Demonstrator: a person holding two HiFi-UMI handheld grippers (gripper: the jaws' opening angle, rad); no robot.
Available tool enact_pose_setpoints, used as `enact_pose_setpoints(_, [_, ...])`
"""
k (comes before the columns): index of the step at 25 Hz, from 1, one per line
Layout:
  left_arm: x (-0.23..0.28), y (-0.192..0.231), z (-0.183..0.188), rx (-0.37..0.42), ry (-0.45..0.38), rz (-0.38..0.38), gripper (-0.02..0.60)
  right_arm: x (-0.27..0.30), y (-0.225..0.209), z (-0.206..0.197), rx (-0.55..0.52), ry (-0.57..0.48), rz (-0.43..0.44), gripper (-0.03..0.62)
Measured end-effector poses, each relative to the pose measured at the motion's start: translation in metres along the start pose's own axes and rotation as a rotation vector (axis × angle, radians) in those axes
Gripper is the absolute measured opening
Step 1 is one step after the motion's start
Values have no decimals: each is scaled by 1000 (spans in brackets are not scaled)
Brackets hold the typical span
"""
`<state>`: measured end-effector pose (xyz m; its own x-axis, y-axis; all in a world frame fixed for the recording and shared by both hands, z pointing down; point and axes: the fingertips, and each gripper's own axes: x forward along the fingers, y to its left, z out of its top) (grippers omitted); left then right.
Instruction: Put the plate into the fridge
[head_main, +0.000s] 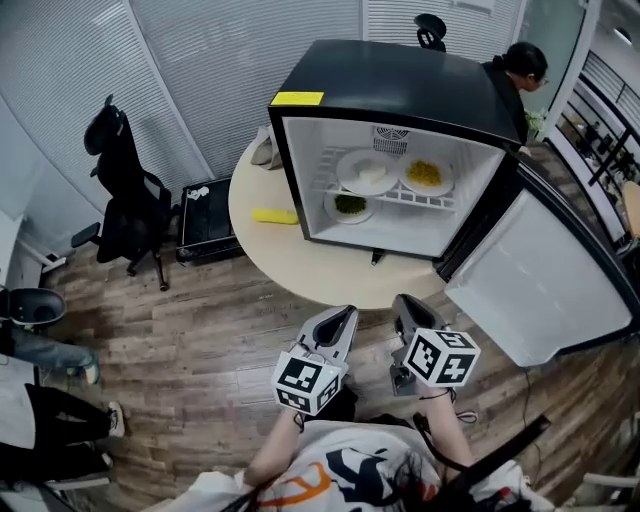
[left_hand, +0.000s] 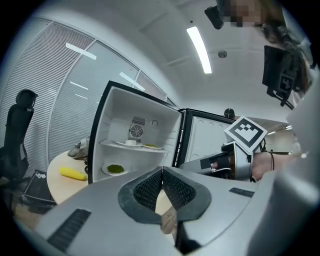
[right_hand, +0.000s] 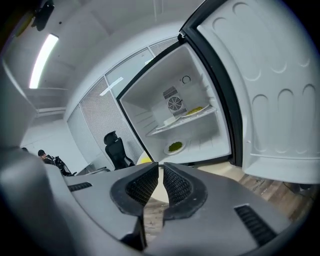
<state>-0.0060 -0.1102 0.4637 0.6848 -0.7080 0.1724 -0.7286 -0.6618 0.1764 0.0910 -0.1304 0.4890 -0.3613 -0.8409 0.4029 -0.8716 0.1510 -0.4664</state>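
Observation:
The small black fridge stands on a round table with its door swung wide to the right. Inside, a plate with white food and a plate with yellow food rest on the wire shelf. A plate with green food lies on the fridge floor below. My left gripper and right gripper hover side by side in front of the table, well short of the fridge. Both are shut with nothing between the pads, as the left gripper and right gripper views show.
A yellow object lies on the table left of the fridge, with a beige cloth behind it. A black office chair and a black crate stand on the wooden floor at the left. A person stands behind the fridge.

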Motion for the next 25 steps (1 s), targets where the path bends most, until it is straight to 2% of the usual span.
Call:
enact_pose_setpoints(5, [-9, -33, -3, 25, 0, 17, 12, -29, -8, -13, -6, 11, 38, 38])
enact_pose_setpoints(17, [-46, -110, -36, 11, 9, 62, 12, -103, -11, -61, -55, 73, 122, 37])
enact_pose_setpoints(25, [-75, -142, -50, 5, -1, 105, 12, -138, -9, -90, -80, 113, 166, 34])
